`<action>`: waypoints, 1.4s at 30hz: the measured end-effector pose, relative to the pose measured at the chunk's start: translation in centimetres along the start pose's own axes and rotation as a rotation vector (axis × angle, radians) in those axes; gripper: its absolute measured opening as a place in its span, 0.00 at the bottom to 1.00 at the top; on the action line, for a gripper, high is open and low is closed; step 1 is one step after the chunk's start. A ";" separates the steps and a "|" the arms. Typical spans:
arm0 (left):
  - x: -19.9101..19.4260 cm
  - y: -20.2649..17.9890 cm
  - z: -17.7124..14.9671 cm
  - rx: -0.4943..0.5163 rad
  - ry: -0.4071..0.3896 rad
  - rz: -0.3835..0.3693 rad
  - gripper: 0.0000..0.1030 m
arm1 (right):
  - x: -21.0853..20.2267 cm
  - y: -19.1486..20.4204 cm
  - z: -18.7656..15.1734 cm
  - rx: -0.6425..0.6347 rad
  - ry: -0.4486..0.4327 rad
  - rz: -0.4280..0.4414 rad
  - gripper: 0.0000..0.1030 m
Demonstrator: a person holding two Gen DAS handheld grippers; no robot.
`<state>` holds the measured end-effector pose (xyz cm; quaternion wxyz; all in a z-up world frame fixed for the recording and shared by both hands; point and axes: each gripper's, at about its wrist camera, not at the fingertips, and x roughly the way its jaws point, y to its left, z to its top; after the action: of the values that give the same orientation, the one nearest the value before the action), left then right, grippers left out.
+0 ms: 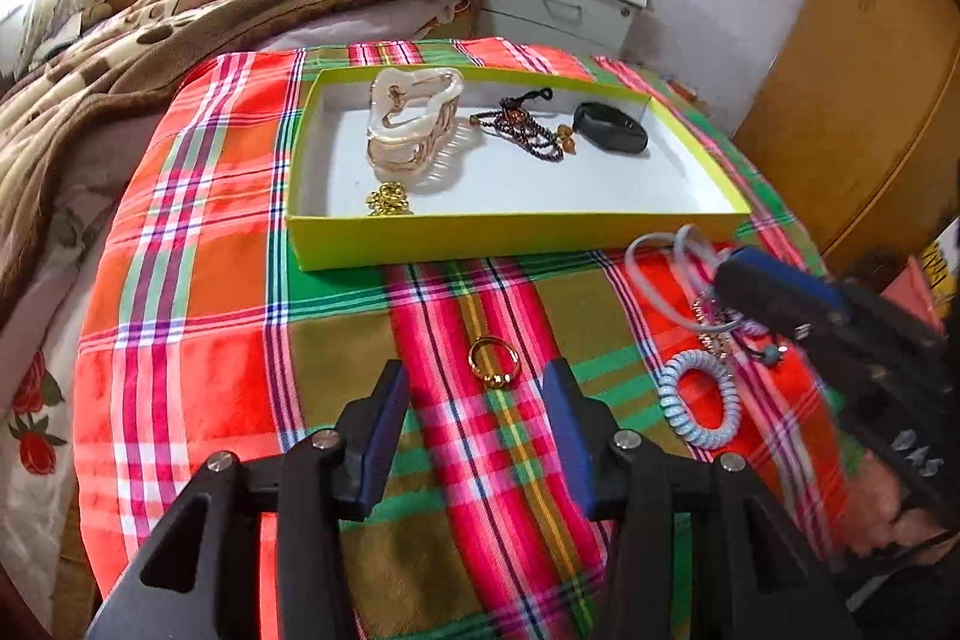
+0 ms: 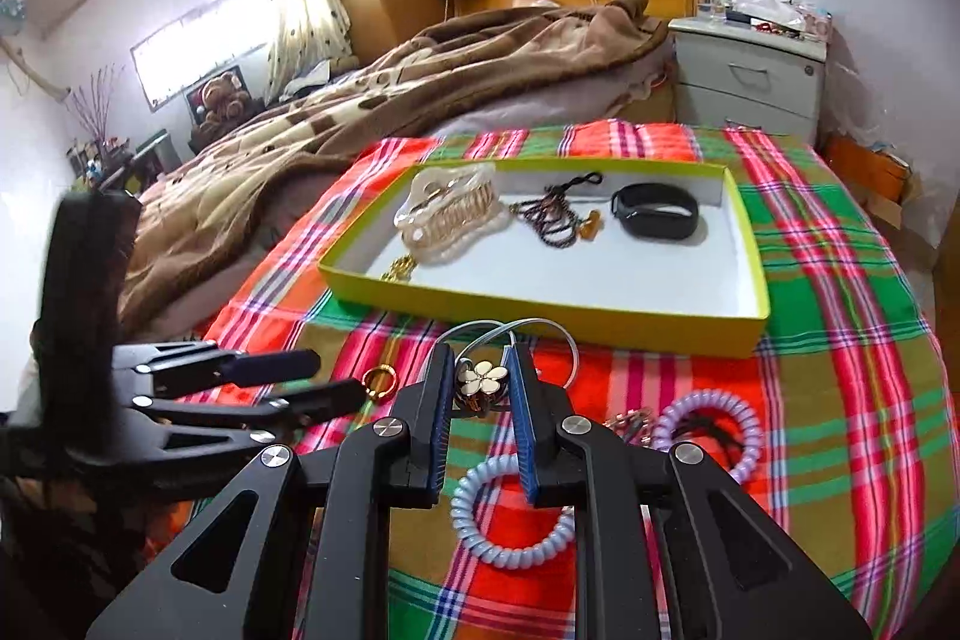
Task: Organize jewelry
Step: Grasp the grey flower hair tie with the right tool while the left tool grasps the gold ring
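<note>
Left gripper (image 1: 474, 388): jaws spread wide, holding nothing. It hovers over the plaid cloth (image 1: 198, 292) with a gold ring (image 1: 495, 363) lying on the cloth between the fingertips, touching neither pad.

Right gripper (image 2: 480, 382): jaws partly closed around a flower hair tie (image 2: 478, 381). The blue pads sit just beside the white flower on both sides; whether they actually press on it cannot be told. A pale grey elastic loop (image 2: 543, 325) extends from the flower toward 12 o'clock.

Items on the cloth, right wrist view:
- Pale blue coil hair tie (image 2: 510, 526) at 6 o'clock of the flower, under the right gripper.
- Lilac coil hair tie (image 2: 711, 427) at 3 o'clock, with a small chain piece (image 2: 630, 424) just beside it.
- Gold ring at 9 o'clock of the flower, near the tips of the left gripper.

Yellow-green box (image 2: 540, 307), white inside, at 12 o'clock of both grippers. Contents, left to right:
- Gold chain (image 2: 399, 268), near corner.
- Large clear hair claw (image 2: 447, 214).
- Dark bead bracelet (image 2: 555, 214).
- Black wristband (image 2: 655, 209).

Behind the box: a bed with a brown blanket (image 2: 336, 124) and a grey nightstand (image 2: 750, 73).
</note>
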<state>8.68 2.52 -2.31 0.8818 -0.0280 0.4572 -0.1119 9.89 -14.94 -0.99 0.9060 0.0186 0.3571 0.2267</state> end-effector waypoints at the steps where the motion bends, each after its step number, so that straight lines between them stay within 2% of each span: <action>1: 0.2 -0.3 0.0 0.018 -0.001 0.025 0.47 | -0.2 -0.2 0.1 0.004 -0.006 -0.003 0.18; 11: 1.7 -1.2 0.4 0.029 0.023 0.054 0.47 | -1.0 -1.3 0.3 0.029 -0.039 0.012 0.18; 16: 2.2 -2.0 0.6 0.072 0.022 0.114 0.47 | -1.2 -1.6 0.2 0.028 -0.046 0.008 0.18; 21: 2.3 -2.2 0.5 0.078 0.016 0.132 0.46 | -1.3 -1.6 0.3 0.022 -0.056 0.010 0.18; 24: 2.3 -2.3 0.5 0.079 0.015 0.133 0.40 | -1.4 -1.6 0.4 0.020 -0.061 0.007 0.18; 30: 2.2 -2.5 0.5 0.084 0.011 0.127 0.22 | -1.4 -1.5 0.2 0.019 -0.061 0.005 0.18; 42: 2.0 -2.3 0.6 0.076 0.011 0.109 0.22 | -1.6 -1.8 0.5 0.022 -0.064 -0.008 0.18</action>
<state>9.88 -0.20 -3.21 0.8846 0.0311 0.4582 -0.0811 9.90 -17.13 0.02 0.9175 0.0344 0.3306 0.2185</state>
